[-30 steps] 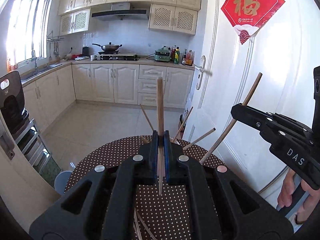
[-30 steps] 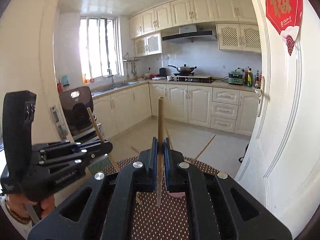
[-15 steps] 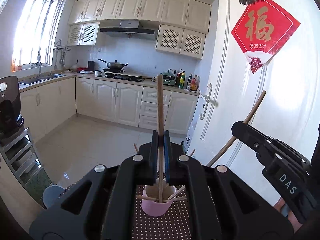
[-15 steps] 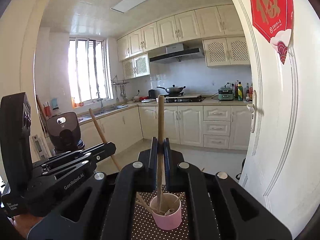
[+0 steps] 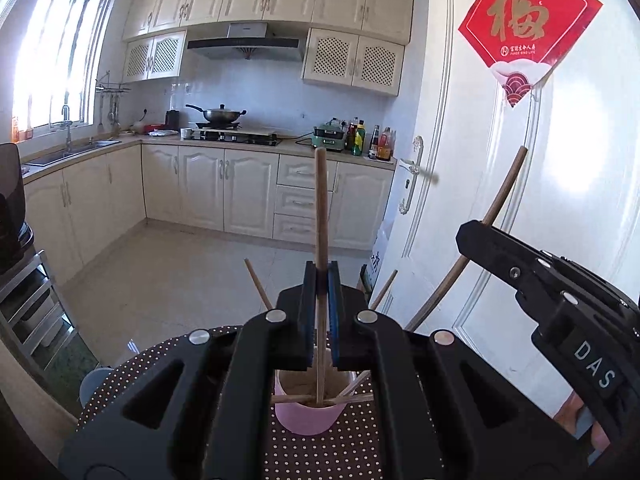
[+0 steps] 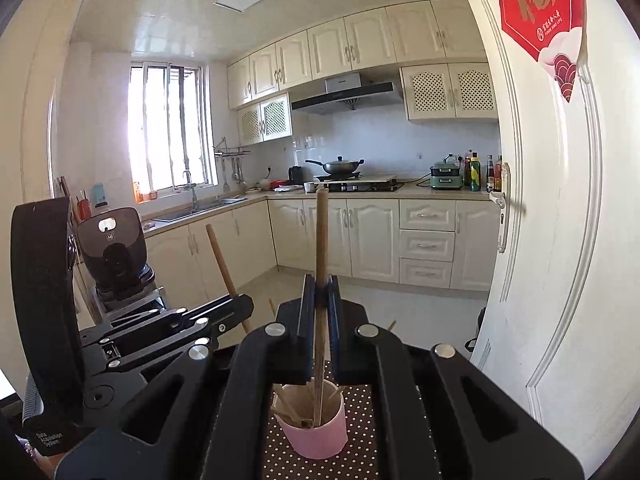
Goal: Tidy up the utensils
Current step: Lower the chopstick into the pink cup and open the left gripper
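Several chopsticks already in the pink cup (image 5: pixel 306 416) — left gripper (image 5: pixel 320 312) and right gripper (image 6: pixel 320 312) each clamped on one more chopstick, poised over that cup, not yet dropped.

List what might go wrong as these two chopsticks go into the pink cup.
1. The small pink cup already holds chopsticks, some lying across its mouth; the wooden chopstick in the left hand-held gripper may snag on them.
2. The right hand-held gripper aims its own wooden chopstick into the same cup, so the two could collide.
3. The light-looking cup might tip on the dotted tablecloth.
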### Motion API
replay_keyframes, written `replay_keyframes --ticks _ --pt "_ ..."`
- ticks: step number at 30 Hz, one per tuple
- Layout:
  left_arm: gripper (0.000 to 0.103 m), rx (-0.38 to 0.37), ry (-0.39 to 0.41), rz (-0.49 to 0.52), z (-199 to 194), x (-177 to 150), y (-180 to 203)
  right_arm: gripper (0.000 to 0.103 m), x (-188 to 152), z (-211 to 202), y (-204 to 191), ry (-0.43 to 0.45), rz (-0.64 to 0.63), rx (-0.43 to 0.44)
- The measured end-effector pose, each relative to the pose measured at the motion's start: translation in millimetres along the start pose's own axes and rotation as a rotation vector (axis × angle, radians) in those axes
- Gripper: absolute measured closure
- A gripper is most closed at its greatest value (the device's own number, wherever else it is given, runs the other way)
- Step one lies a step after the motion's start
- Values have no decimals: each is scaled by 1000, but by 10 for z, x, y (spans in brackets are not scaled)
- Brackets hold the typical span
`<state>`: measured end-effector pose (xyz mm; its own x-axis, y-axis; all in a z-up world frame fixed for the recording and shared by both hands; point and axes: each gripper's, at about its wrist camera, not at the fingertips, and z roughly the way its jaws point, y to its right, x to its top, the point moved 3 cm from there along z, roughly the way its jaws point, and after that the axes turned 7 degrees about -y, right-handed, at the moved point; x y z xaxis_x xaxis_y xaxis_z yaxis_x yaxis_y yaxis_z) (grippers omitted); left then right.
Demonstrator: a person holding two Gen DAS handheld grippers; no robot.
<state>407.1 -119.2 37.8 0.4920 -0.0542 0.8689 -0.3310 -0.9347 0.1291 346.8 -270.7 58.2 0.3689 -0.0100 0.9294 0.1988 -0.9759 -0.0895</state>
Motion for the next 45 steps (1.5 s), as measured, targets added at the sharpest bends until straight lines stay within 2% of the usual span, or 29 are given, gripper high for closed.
replay_keyframes --ticks 6,14,21,26,27,28,29,30,31,35,37,42,45 --pt "97 -2 -48 51 101 -154 64 98 -91 59 15 -34 8 -2" --pt "97 31 -42 94 72 -193 113 98 -188 117 -14 -69 1 -6" --pt "96 39 -65 90 93 -223 109 98 -206 125 10 -83 12 -5" --pt "95 72 -75 112 93 -246 109 98 -231 164 19 -102 12 -8" --pt "90 75 -80 112 98 -248 107 98 -243 185 20 -111 12 -8" --pt "77 84 -85 110 99 -254 102 98 -256 213 20 -122 12 -8" --pt "69 94 -84 108 89 -259 91 98 -273 236 21 -130 13 -8" --pt "49 110 -76 106 71 -261 85 98 -298 261 29 -140 19 -9" --pt "47 139 -57 100 40 -257 68 98 -324 289 41 -153 27 -6" --pt "44 142 -71 79 -17 -244 7 98 -360 324 91 -175 61 3" --pt "37 157 -60 79 -65 -237 -10 98 -352 299 88 -176 64 1" --pt "33 177 -35 63 -213 -205 -64 97 -318 205 22 -173 63 6" --pt "26 189 -20 53 -344 -183 -92 95 -288 138 -20 -173 56 10"
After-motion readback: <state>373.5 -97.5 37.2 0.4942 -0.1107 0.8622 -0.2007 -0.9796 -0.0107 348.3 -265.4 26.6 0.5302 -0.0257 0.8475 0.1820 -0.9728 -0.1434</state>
